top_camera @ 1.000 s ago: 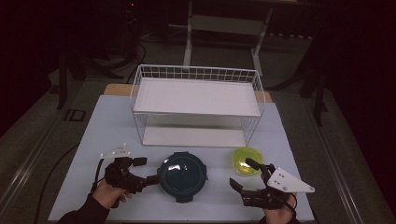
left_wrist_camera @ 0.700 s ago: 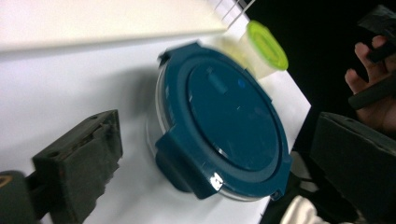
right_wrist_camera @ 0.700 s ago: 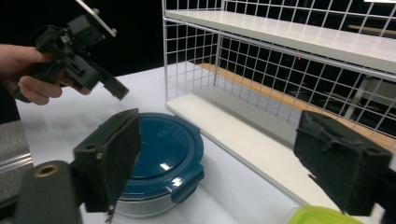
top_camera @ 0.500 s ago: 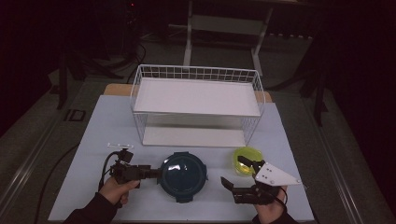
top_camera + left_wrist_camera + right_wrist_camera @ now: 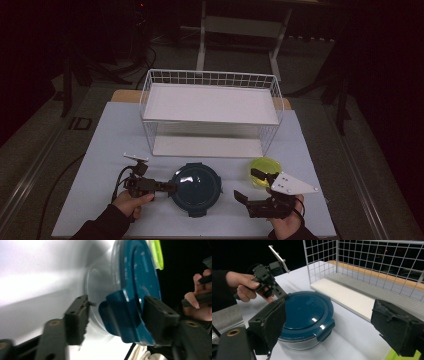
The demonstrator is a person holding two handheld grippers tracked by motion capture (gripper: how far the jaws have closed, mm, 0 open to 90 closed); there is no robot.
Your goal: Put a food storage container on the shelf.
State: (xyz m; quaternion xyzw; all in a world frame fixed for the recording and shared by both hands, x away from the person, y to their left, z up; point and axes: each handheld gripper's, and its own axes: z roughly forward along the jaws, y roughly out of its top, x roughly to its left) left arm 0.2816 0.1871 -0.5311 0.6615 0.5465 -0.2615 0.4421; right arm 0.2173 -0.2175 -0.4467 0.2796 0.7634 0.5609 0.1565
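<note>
Left gripper (image 5: 167, 187): its jaws had just been closing and stood about half open, with the latch tab (image 5: 120, 315) of the blue lid (image 5: 195, 186) between them; in the left gripper view one pad (image 5: 160, 315) lay against the tab's outer side, the other pad (image 5: 77, 318) stood a little clear of it, so no firm grip yet.

Right gripper (image 5: 250, 185): wide open, holding nothing, hovering just right of the container and beside the yellow bowl (image 5: 266, 170).

Container: a round box with the lid on, sitting on the table (image 5: 100, 150) at the near edge, in front of the wire rack (image 5: 210, 110), between the two grippers.

Risk, slip: I judged the bite shallow and one-sided; if the jaws shut on the tab's edge alone, it could spring out.

Risk, slide: with nothing bracing the container, a pull on the tab could drag or tip the whole box towards the table edge.

Risk, bowl: the right gripper sat close enough to the bowl that a quick move in could knock it.

Left gripper view: showed the tab between the pads and the clear wall under the lid.

Right gripper view: showed a second tab (image 5: 324, 331) on the near side, still down, and the person's left hand (image 5: 244, 287).

High view: showed the whole layout, but the grip itself was too small to read.
</note>
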